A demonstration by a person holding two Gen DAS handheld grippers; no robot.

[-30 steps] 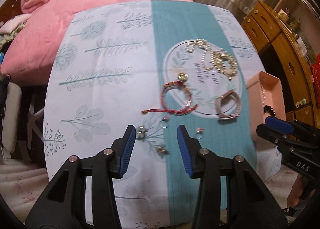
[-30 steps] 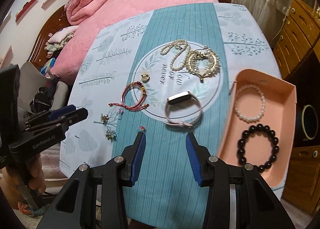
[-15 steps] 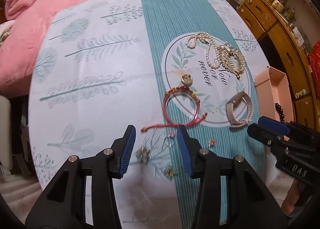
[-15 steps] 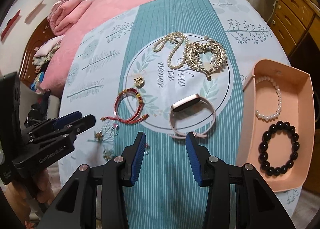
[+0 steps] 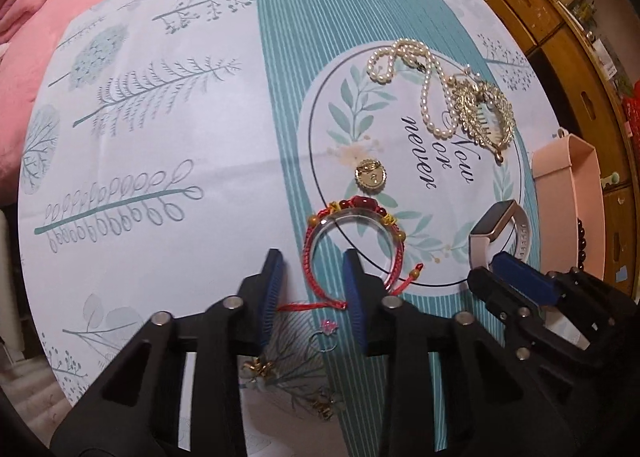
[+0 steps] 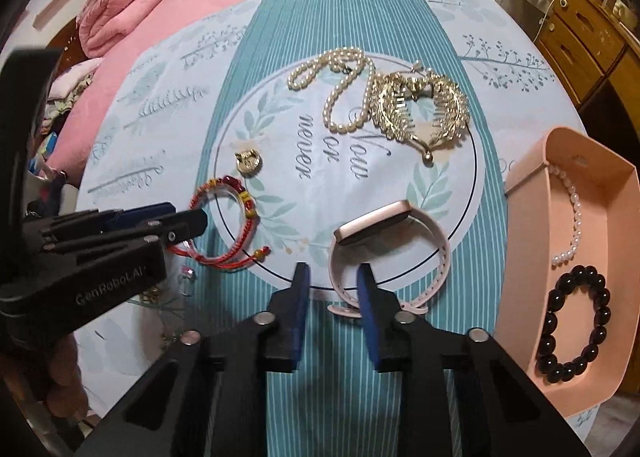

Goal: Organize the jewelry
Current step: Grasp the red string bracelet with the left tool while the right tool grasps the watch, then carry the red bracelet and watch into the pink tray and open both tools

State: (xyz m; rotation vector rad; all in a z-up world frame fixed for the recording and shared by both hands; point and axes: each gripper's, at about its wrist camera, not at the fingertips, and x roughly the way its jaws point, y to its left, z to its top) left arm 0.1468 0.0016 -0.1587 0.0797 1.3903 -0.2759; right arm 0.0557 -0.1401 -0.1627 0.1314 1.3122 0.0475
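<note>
My left gripper (image 5: 313,261) points down at a red cord bracelet (image 5: 320,225). Its jaws are closing with the bracelet's left side between the blue pads, which stand apart from the cord. My right gripper (image 6: 333,273) straddles the near strap of a pink smartwatch (image 6: 384,225). Those jaws are closing too, and the pads are not pressing on the strap. A pink tray (image 6: 528,225) on the right holds a pearl bracelet (image 6: 572,217) and a black bead bracelet (image 6: 572,325).
On the teal and white cloth lie a pearl necklace (image 6: 332,61), a gold heart-shaped hair comb (image 6: 420,109) and a small gold brooch (image 6: 248,163). Small earrings (image 5: 256,369) sit under the left gripper. A pink bed lies beyond, and wooden drawers (image 6: 580,33) stand at the right.
Both grippers have come down and forward toward the cloth. The left now frames the red bracelet and the right the watch strap. Both sets of jaws have narrowed.
</note>
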